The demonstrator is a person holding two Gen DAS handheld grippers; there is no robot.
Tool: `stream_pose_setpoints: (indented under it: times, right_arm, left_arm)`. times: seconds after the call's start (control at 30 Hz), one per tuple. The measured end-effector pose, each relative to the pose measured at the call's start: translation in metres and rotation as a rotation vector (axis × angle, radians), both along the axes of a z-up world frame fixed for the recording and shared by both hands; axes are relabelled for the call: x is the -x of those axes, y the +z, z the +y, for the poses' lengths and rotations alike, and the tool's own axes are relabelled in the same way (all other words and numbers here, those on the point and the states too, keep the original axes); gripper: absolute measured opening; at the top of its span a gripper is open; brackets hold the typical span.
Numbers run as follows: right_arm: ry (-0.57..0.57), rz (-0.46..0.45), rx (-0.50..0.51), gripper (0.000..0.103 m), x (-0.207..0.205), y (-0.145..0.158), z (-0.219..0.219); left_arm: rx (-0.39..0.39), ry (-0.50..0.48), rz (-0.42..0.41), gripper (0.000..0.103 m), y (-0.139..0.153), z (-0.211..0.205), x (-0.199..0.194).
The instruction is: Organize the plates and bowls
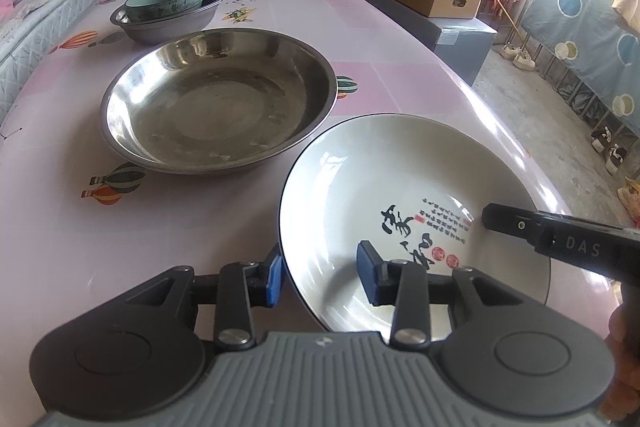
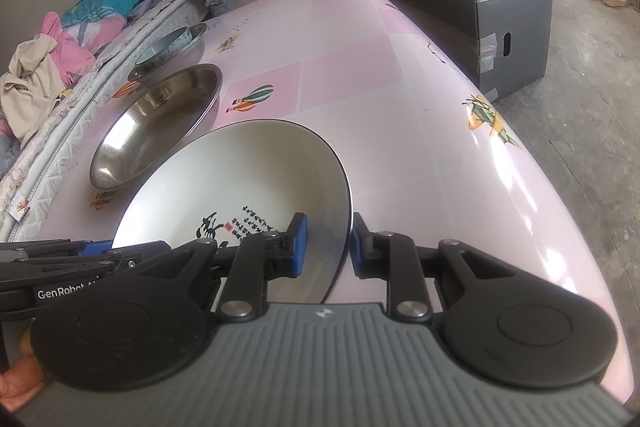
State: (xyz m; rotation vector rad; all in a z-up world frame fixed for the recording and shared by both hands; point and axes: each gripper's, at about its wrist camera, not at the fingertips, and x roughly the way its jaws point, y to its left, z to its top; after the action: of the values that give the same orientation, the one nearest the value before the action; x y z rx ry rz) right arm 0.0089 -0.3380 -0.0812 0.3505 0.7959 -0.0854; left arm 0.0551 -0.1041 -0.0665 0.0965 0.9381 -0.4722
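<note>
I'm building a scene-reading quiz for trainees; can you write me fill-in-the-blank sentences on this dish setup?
1. The rim of the white ceramic plate with black calligraphy sits between the fingers of ____ grippers.
2. The small teal bowl sits inside a ____ bowl.
3. The large empty steel basin rests on a ____ tablecloth.

Missing: both; steel; pink

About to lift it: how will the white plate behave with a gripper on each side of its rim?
The white plate looks glazed and shiny, so likely slippery between the blue pads. It seems rigid ceramic, probably heavy and breakable. Both the left gripper and right gripper straddle the rim with gaps, not yet clamped.
</note>
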Motion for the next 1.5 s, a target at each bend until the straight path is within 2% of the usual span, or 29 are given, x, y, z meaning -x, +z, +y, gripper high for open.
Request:
stream_pose_setpoints:
  times: [0.27, 1.5]
  right_arm:
    - [0.012, -0.027, 0.023, 0.025, 0.003, -0.003, 0.004]
    - [0.002, -0.05, 0.096, 0.025, 0.009, 0.01, 0.009]
  left_arm:
    - [0.002, 0.011, -0.018, 0.042, -0.001, -0.002, 0.0]
    - [0.028, 0.015, -0.05, 0.04, 0.006, 0.002, 0.007]
